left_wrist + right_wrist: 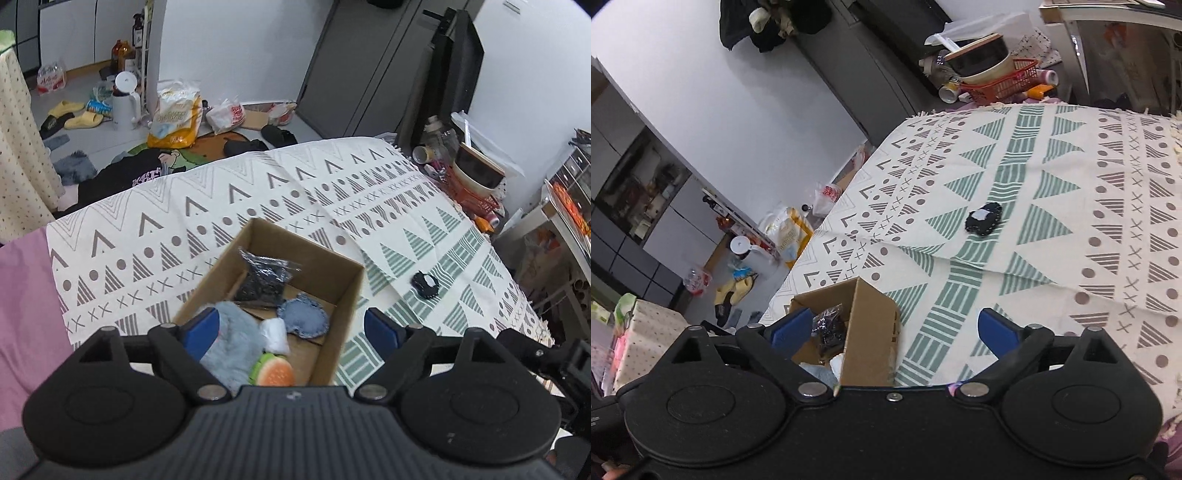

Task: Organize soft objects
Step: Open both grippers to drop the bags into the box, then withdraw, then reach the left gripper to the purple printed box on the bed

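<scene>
An open cardboard box (347,291) sits on the patterned cloth (207,221). Inside lie a grey fluffy piece (232,343), a round denim pad (304,317), a black packet in clear plastic (264,280), a small white piece (275,334) and a burger-shaped toy (273,373). My left gripper (291,330) is open and empty above the box. A small black soft object with a white patch (425,284) lies alone on the cloth to the right of the box; it also shows in the right wrist view (983,218). My right gripper (895,330) is open and empty, over the box's right wall (871,332).
A red basket (1001,86) with a bowl and bottles stands past the cloth's far edge. A pink fabric (26,302) lies left of the cloth. The floor beyond holds bags (175,114), slippers and a white jug. A dark panel (458,70) leans on the wall.
</scene>
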A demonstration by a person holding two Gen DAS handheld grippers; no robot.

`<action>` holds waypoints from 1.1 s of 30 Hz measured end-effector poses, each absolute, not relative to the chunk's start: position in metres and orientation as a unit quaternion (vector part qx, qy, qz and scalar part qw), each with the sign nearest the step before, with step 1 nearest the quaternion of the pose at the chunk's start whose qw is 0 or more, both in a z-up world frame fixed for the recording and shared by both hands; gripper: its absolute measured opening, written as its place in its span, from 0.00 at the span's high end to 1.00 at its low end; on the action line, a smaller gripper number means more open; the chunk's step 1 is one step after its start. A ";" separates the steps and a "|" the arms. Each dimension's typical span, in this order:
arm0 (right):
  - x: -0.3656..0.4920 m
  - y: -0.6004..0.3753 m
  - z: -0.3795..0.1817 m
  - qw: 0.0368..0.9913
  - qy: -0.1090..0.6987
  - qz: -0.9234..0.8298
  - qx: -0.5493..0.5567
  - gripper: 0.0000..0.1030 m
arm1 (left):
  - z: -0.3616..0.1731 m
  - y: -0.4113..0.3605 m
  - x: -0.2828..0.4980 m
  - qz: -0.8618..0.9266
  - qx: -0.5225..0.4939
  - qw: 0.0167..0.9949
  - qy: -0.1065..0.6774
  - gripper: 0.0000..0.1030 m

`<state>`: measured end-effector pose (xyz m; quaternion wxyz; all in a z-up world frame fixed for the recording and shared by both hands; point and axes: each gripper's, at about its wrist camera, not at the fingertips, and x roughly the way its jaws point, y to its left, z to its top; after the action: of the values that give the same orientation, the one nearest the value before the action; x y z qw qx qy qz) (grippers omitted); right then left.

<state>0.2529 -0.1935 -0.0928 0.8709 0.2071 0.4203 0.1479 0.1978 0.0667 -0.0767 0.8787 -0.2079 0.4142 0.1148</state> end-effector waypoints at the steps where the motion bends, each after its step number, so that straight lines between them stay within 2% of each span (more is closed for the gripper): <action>1: 0.252 -0.197 -0.093 0.871 0.420 0.148 0.208 0.05 | -0.077 0.062 0.197 0.115 -0.207 0.880 0.413 0.18; 20: 0.248 -0.271 -0.129 0.835 0.440 0.175 0.279 0.05 | -0.111 -0.046 0.191 0.113 -0.200 0.877 0.422 0.18; 33: 0.237 -0.311 -0.144 0.831 0.438 0.178 0.294 0.05 | -0.161 -0.088 0.204 0.119 -0.170 0.858 0.469 0.18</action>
<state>0.2369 -0.3107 -0.1440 0.8307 0.2936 0.4384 0.1775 0.2041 -0.0881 -0.1608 0.8583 -0.1701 0.4693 0.1192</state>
